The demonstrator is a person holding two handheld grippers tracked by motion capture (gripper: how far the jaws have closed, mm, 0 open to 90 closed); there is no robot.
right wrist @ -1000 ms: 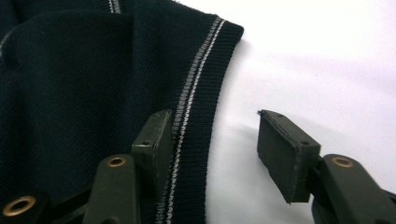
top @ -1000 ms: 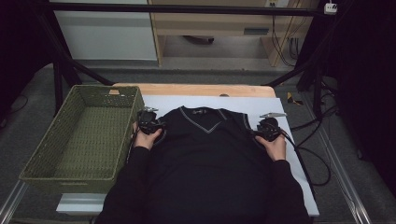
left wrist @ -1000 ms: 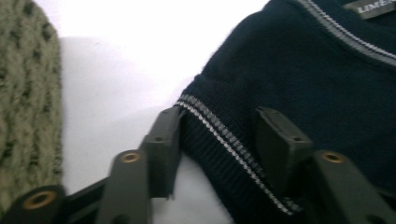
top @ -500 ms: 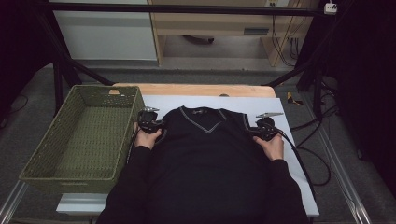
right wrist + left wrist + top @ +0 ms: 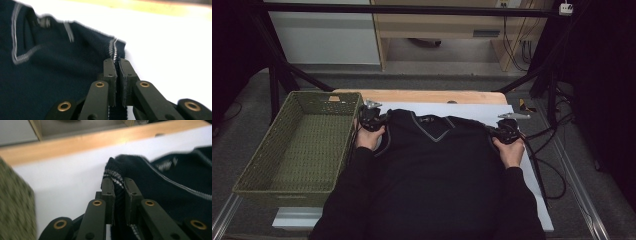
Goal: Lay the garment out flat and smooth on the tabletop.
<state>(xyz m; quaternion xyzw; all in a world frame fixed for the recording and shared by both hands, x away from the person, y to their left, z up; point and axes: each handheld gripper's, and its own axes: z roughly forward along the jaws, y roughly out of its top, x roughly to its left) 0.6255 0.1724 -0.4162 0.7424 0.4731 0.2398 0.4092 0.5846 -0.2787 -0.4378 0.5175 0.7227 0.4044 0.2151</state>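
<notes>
A dark navy V-neck sweater vest (image 5: 439, 160) with grey trim lies spread on the white table top (image 5: 472, 111), neck toward the far edge. My left gripper (image 5: 382, 121) is shut on the vest's left shoulder (image 5: 117, 176), the knit pinched between its jaws. At the opposite shoulder (image 5: 115, 48), my right gripper (image 5: 493, 132) is shut on the trimmed edge. In the left gripper view the gripper (image 5: 118, 182) shows bunched cloth rising above its tips. The right gripper (image 5: 117, 62) holds a thin fold of fabric.
A green woven basket (image 5: 267, 165) stands empty at the left, touching the table's side. A wooden strip (image 5: 432, 96) runs along the far edge. Cables (image 5: 547, 165) trail off the right side. Black frame bars and a cabinet stand beyond the table.
Both grippers have shifted slightly toward the far edge with the vest's shoulders, the right one a little inward. Their grip stays the same.
</notes>
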